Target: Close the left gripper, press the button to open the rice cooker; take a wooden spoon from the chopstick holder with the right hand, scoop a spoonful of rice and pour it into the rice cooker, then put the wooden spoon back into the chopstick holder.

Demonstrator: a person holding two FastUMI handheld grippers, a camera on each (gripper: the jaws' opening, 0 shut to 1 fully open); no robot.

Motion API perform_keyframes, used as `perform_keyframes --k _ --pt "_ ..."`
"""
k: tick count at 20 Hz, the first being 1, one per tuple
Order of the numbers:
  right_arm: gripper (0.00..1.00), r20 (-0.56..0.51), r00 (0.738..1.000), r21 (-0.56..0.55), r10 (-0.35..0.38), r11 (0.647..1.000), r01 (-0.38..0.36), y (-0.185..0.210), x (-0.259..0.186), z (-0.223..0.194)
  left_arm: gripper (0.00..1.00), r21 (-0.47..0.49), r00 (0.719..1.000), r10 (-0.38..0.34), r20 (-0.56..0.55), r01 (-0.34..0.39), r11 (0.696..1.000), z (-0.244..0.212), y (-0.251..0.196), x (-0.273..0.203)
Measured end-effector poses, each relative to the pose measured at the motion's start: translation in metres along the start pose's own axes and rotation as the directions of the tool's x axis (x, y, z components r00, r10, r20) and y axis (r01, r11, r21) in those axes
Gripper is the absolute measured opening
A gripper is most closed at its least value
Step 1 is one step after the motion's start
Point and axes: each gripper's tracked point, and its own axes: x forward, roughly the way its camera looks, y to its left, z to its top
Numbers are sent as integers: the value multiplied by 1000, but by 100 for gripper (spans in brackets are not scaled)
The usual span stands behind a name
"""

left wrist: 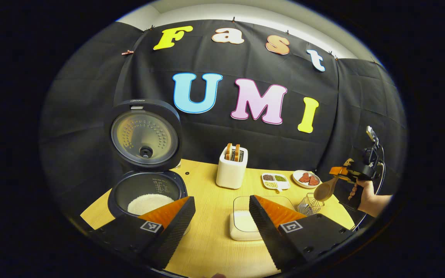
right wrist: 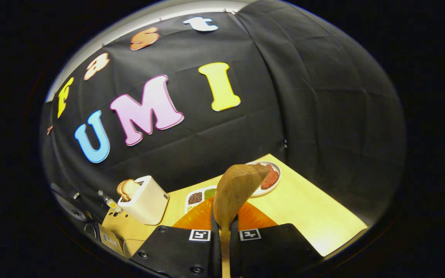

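The black rice cooker [left wrist: 145, 181] stands at the left with its lid up and white rice in its pot. My left gripper [left wrist: 221, 200] is open, its fingers wide apart above the table, between the cooker and a clear box of rice [left wrist: 242, 224]. At the far right a hand holds my right gripper [left wrist: 339, 172], shut on the handle of the wooden spoon [left wrist: 325, 190], whose bowl hangs tilted just above the wire chopstick holder [left wrist: 309, 204]. In the right gripper view, the spoon [right wrist: 238, 189] rises from between the shut fingers of that gripper [right wrist: 224, 227].
A white toaster [left wrist: 231, 168] with bread stands at the back middle of the wooden table [left wrist: 211, 251]. A divided dish of grains [left wrist: 275, 180] and a plate of red pieces [left wrist: 306, 178] lie at the back right. The toaster [right wrist: 145, 200] and the plate [right wrist: 270, 177] are ahead of the spoon.
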Motion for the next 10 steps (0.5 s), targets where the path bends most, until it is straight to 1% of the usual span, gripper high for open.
perform_keyframes --k 2,6,7,8,10 --pt "12 -33 999 66 -27 997 29 -14 15 -15 95 -24 1000 21 -15 -22 999 0 0 4" --pt "13 -138 989 103 -59 992 74 -26 36 -58 95 -52 998 64 9 -63 997 15 -3 5" --pt "18 -163 985 114 -64 990 83 -26 40 -67 95 -50 997 78 18 -77 996 21 0 5" --pt "13 -174 982 114 -74 989 95 -28 43 -74 95 -46 995 96 28 -94 994 26 5 5" --pt "14 -184 979 107 -82 989 103 -29 51 -79 95 -31 988 143 65 -141 989 43 23 5"
